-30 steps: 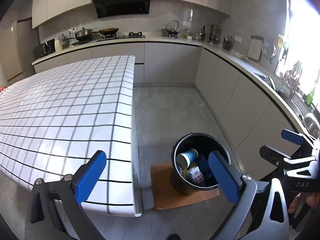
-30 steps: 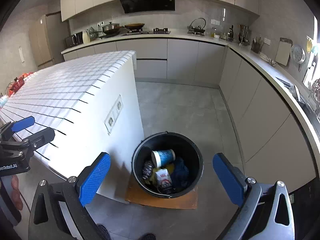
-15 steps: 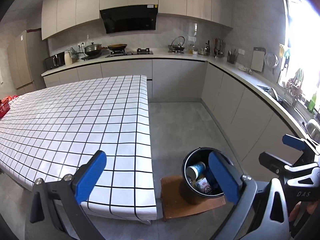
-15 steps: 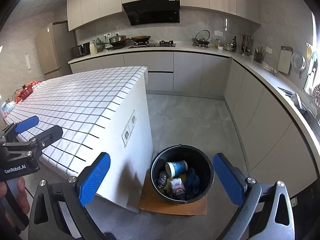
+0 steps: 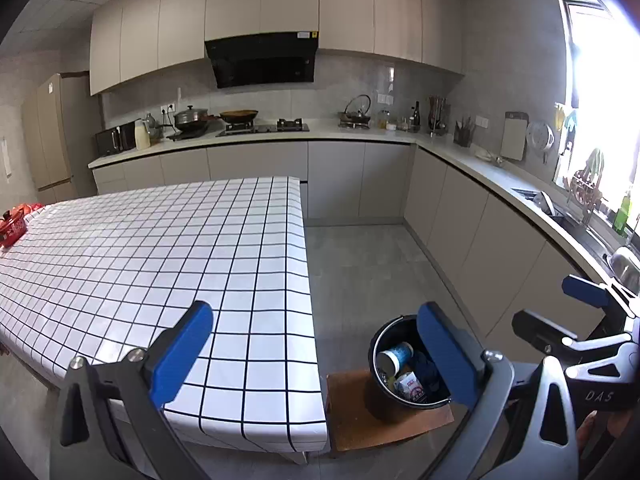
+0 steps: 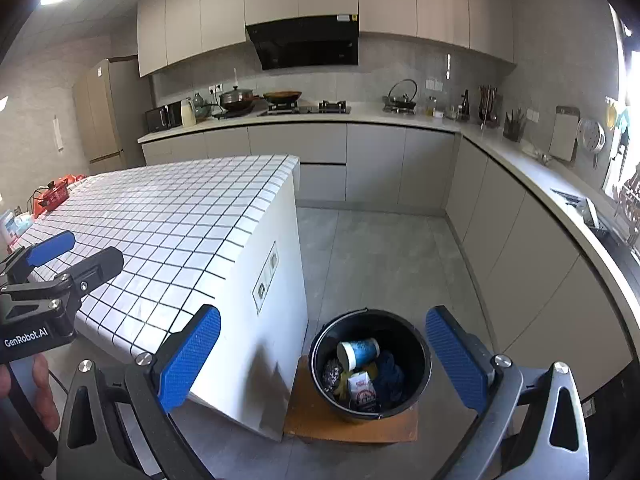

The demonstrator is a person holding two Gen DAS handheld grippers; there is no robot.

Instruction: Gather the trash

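Left gripper [image 5: 316, 354]: spread wide, blue pads holding nothing, touching nothing, hanging over the near corner of the island.
Right gripper [image 6: 322, 356]: spread just as wide, empty too, up above the bucket.
Bucket [image 6: 420, 354]: black, upright on a wooden board [image 6: 320, 420] on the floor, just beside the island's end wall.
Trash: already inside the bucket, with a blue-and-white paper cup [image 6: 358, 351] lying on its side, a small red-and-white carton [image 6: 362, 390], dark blue cloth [image 6: 390, 376], something crumpled and silvery [image 6: 332, 372].
Island top [image 5: 160, 252]: white checked cloth, bare across the near half; red item [image 5: 12, 226] far off at the left edge.
Room to move: open grey floor [image 6: 380, 252] between island and the L-shaped cabinet run.
Hands: fingers [image 6: 40, 388] of the left hand wrapped on its handle, seen low left in the right wrist view; both tools level, side by side, well apart.
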